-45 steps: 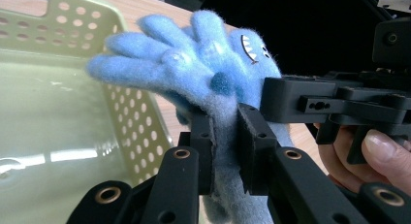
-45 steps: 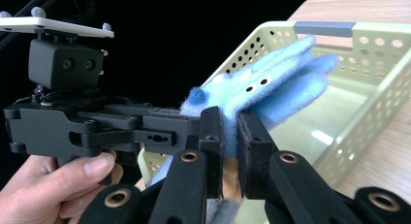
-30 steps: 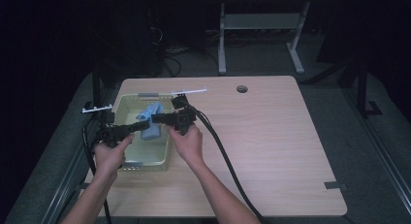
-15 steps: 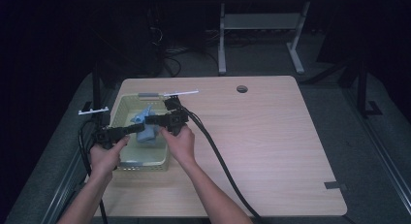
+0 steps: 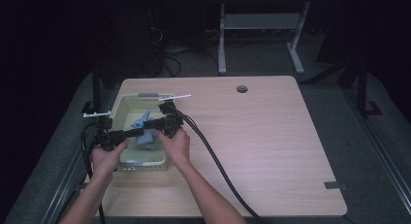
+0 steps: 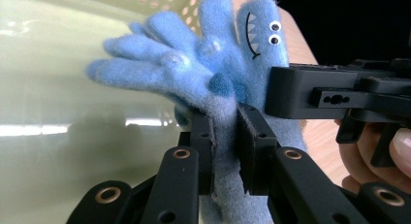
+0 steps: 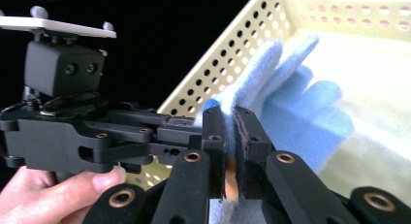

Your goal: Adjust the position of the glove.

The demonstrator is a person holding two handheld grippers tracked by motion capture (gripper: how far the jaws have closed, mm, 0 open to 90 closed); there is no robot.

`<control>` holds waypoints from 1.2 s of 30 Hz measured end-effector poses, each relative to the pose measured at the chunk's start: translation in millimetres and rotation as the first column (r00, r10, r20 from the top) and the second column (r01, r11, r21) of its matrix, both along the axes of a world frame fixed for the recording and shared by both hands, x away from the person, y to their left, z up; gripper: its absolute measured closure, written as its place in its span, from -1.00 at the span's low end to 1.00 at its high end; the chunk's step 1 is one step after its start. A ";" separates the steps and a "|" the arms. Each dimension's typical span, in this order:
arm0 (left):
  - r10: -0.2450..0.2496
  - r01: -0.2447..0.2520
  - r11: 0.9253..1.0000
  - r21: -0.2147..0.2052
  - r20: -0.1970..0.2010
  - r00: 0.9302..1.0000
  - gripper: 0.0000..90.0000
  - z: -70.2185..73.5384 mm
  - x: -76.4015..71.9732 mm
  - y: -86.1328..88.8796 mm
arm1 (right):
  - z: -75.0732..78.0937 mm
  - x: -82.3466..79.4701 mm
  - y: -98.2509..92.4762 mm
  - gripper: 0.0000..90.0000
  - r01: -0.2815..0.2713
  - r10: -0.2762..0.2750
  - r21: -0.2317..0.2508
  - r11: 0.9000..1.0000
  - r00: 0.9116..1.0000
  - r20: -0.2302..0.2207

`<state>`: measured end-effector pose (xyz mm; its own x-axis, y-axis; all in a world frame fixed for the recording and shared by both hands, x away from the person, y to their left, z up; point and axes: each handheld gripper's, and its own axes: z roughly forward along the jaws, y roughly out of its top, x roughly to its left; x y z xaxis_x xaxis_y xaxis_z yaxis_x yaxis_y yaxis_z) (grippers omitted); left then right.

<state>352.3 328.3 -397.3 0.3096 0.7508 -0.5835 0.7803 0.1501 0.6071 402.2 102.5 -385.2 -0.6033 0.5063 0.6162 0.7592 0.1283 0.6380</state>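
Both hands had sunk lower since a moment earlier, so the blue glove (image 5: 146,133) hung just over the basket (image 5: 127,104) floor, stretched between the left gripper (image 5: 139,132) and right gripper (image 5: 151,124), each pinching its fleece.

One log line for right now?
left gripper: shut on blue glove | right gripper: shut on blue glove | glove over basket

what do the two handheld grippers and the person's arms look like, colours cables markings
Both the left gripper and right gripper are matte black, with brass-coloured rivets on the linkages and flat jaw pads. A thick black cable trails from the right one. A white plate tops the left gripper. Forearms are bare, no sleeves.
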 end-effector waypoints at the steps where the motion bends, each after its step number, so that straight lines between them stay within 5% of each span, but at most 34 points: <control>1: 0.000 0.000 1.000 0.006 -0.005 1.000 0.73 -1.2 0.5 0.6 | -2.4 1.3 1.3 0.87 0.001 -0.001 -0.008 1.000 1.000 -0.011; 15: 0.009 0.001 0.993 0.116 -0.084 0.996 0.74 -8.1 9.9 -3.4 | -23.9 10.4 13.7 0.87 -0.004 0.000 -0.077 0.997 0.999 -0.049; 23: 0.005 0.029 0.977 0.211 -0.158 0.987 0.74 -10.2 19.0 -9.6 | -30.3 12.0 17.8 0.76 0.003 -0.011 -0.136 0.991 0.998 -0.063; 30: 0.005 0.072 0.949 0.307 -0.242 0.970 0.72 -13.4 28.1 -16.5 | -23.9 10.7 15.2 0.61 0.022 -0.026 -0.187 0.982 0.999 -0.020; 36: 0.048 0.040 0.940 0.339 -0.247 0.968 0.56 -13.7 29.6 -13.7 | -12.7 7.4 10.0 0.59 0.021 -0.019 -0.178 0.984 1.000 0.013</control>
